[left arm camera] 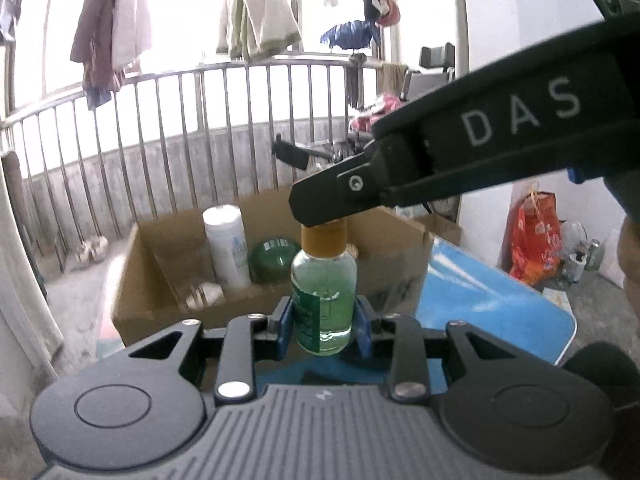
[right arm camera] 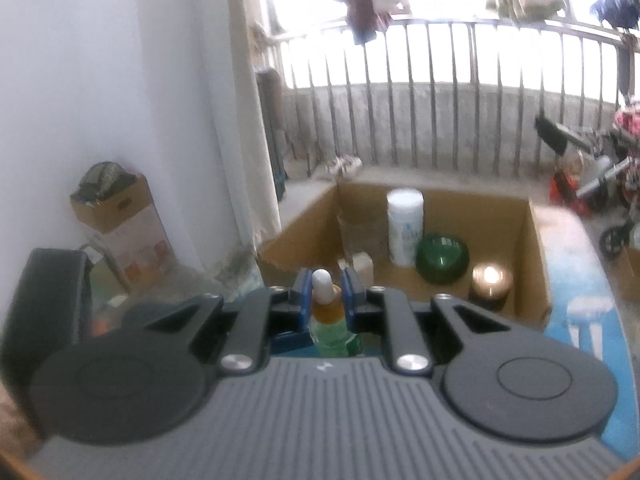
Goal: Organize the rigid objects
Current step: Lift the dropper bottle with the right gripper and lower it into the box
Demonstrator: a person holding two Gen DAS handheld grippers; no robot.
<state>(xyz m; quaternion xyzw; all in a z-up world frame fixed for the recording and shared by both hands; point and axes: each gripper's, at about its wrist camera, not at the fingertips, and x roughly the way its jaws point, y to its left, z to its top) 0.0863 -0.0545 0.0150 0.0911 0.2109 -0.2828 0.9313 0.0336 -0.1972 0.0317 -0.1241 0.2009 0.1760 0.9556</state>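
A small glass dropper bottle (left arm camera: pixel 324 280) of green liquid, with an orange collar (left arm camera: pixel 323 242), hangs upright above the blue table. My left gripper (left arm camera: pixel 324 320) is shut on its body, blue pads on both sides. My right gripper (left arm camera: pixel 316 204) comes in from the right onto the bottle's top. In the right wrist view my right gripper (right arm camera: pixel 325 288) is shut on the white bulb (right arm camera: pixel 322 280) and orange collar, with the green body (right arm camera: pixel 334 336) below. Behind stands an open cardboard box (left arm camera: pixel 132 280) holding a white canister (left arm camera: pixel 226 248) and a green bowl (left arm camera: pixel 272 258).
The box (right arm camera: pixel 532 248) also holds a small pale jar (right arm camera: pixel 362 264) and a dark round jar (right arm camera: pixel 491 280). The blue table (left arm camera: pixel 492 300) carries the box. A metal railing (left arm camera: pixel 160 140) runs behind, a red bag (left arm camera: pixel 534 240) stands at right, and a carton (right arm camera: pixel 120 220) stands by the wall.
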